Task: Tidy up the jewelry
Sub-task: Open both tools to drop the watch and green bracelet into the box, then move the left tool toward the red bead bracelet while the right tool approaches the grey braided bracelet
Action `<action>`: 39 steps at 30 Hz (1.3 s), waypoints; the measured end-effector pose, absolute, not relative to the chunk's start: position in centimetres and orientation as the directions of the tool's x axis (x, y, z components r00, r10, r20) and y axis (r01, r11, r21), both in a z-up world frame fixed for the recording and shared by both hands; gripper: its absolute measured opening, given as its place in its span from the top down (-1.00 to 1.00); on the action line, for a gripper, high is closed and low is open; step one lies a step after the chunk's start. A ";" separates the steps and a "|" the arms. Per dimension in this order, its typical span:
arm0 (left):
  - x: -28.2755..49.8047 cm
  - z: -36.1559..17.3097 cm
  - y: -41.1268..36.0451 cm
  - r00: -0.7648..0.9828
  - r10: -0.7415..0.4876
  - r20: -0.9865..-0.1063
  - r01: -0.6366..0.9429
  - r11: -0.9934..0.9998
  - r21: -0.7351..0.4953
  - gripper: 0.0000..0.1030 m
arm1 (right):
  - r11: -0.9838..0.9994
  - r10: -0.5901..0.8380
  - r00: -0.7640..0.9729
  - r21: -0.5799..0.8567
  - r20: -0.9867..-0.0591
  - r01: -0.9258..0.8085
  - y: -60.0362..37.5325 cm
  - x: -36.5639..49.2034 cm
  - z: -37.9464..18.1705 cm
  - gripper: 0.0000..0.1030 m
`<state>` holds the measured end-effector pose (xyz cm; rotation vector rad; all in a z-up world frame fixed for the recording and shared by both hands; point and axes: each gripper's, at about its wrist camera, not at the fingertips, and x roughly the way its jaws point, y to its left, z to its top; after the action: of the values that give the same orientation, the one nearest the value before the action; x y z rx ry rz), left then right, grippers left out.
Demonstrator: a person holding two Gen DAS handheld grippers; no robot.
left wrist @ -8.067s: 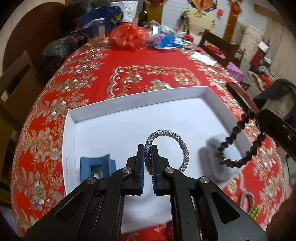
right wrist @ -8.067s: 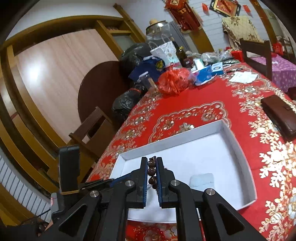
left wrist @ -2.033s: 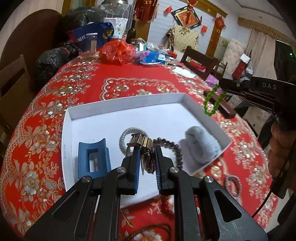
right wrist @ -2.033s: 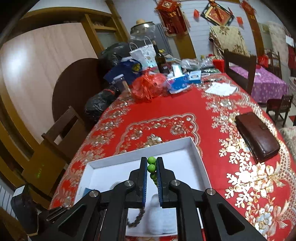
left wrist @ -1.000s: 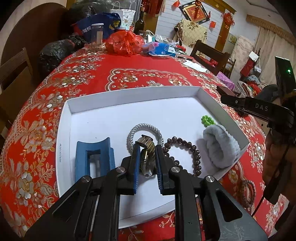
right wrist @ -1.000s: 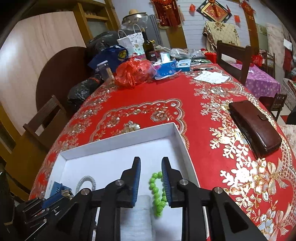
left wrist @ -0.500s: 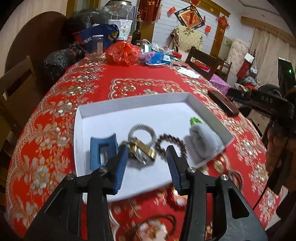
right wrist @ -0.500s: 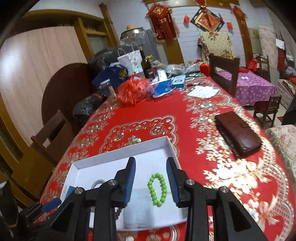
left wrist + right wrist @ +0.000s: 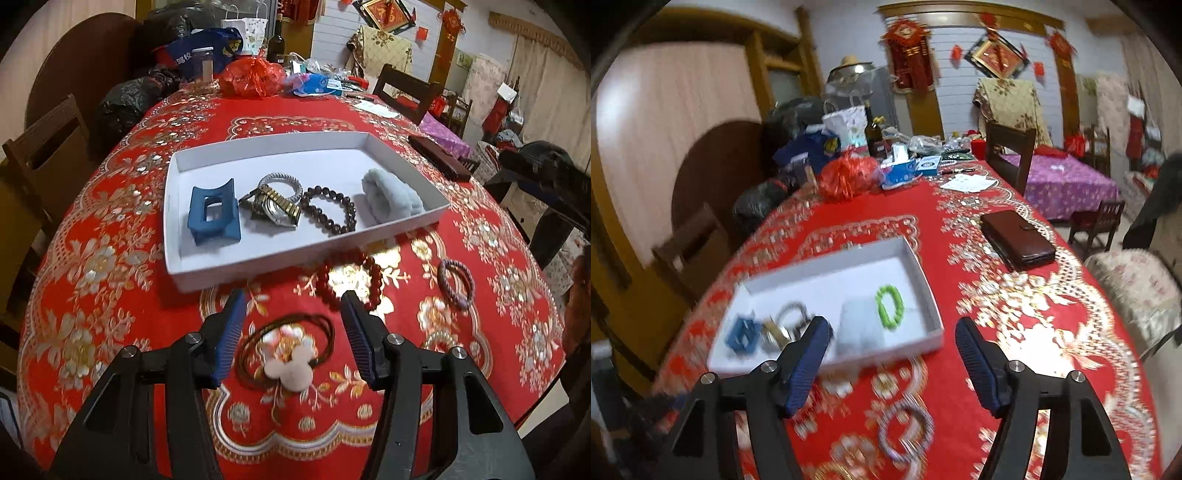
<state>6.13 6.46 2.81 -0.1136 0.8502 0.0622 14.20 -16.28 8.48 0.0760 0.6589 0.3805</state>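
Observation:
A white tray (image 9: 173,206) on the red tablecloth holds a blue hair claw (image 9: 213,216), a metal watch (image 9: 269,208), a grey braided band (image 9: 279,180), a dark bead bracelet (image 9: 328,214) and a pale fluffy band (image 9: 391,197). The right wrist view shows the tray (image 9: 923,280) with a green bead bracelet (image 9: 889,305) in it. My left gripper (image 9: 291,328) is open over a brown hair tie with a pink pompom (image 9: 290,354). A red bead bracelet (image 9: 351,278) and a purple band (image 9: 456,282) lie on the cloth. My right gripper (image 9: 892,349) is open above the purple band (image 9: 905,430).
A brown wallet (image 9: 1017,238) lies right of the tray. Bags, a bottle and boxes (image 9: 255,75) crowd the far end of the table. Wooden chairs (image 9: 44,147) stand at the left and far side. The right gripper's body (image 9: 546,181) shows at the right.
Both grippers let go of their pieces in the tray, the watch and the green bracelet. Both pulled back toward the near table edge and opened wider.

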 end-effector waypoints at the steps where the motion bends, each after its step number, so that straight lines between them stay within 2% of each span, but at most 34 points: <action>1: 5.9 2.8 6.4 0.658 0.009 -0.753 -0.102 0.992 -0.077 -0.04 | 0.932 0.355 0.724 0.166 -0.591 -0.322 -16.4 13.6 8.2 -0.33; 12: 5.5 2.9 6.8 0.659 -0.005 -0.752 -0.108 0.989 -0.102 -0.04 | 0.956 0.261 0.709 0.076 -0.655 -0.283 -18.5 10.6 4.6 -0.34; 18: 5.5 2.2 7.1 0.661 -0.020 -0.750 -0.098 0.989 -0.112 -0.04 | 0.977 0.192 0.681 0.069 -0.707 -0.203 -21.0 10.8 2.6 -0.34; 23: 3.8 1.9 7.6 0.743 -0.016 -0.669 -0.062 0.994 -0.092 -0.04 | 0.975 0.203 0.635 0.091 -0.745 -0.205 -21.6 11.1 1.4 -0.34; 27: 3.2 0.5 8.7 0.742 0.013 -0.671 -0.074 0.995 -0.063 -0.04 | 0.959 0.249 0.602 0.105 -0.759 -0.263 -20.4 11.0 0.3 -0.34; 32: 3.5 -1.6 10.3 0.705 -0.019 -0.709 -0.104 0.986 -0.130 -0.04 | 0.927 0.324 0.578 0.129 -0.749 -0.352 -17.4 11.6 -0.6 -0.34; 39: 3.2 -1.7 11.8 0.715 -0.087 -0.694 -0.117 0.963 -0.242 -0.04 | 0.920 0.312 0.541 0.106 -0.781 -0.377 -15.1 13.5 -2.4 -0.35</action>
<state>3.22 11.78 -1.71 -0.2784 0.7769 0.0172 13.48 -15.07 -2.44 -0.0776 0.9118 0.4099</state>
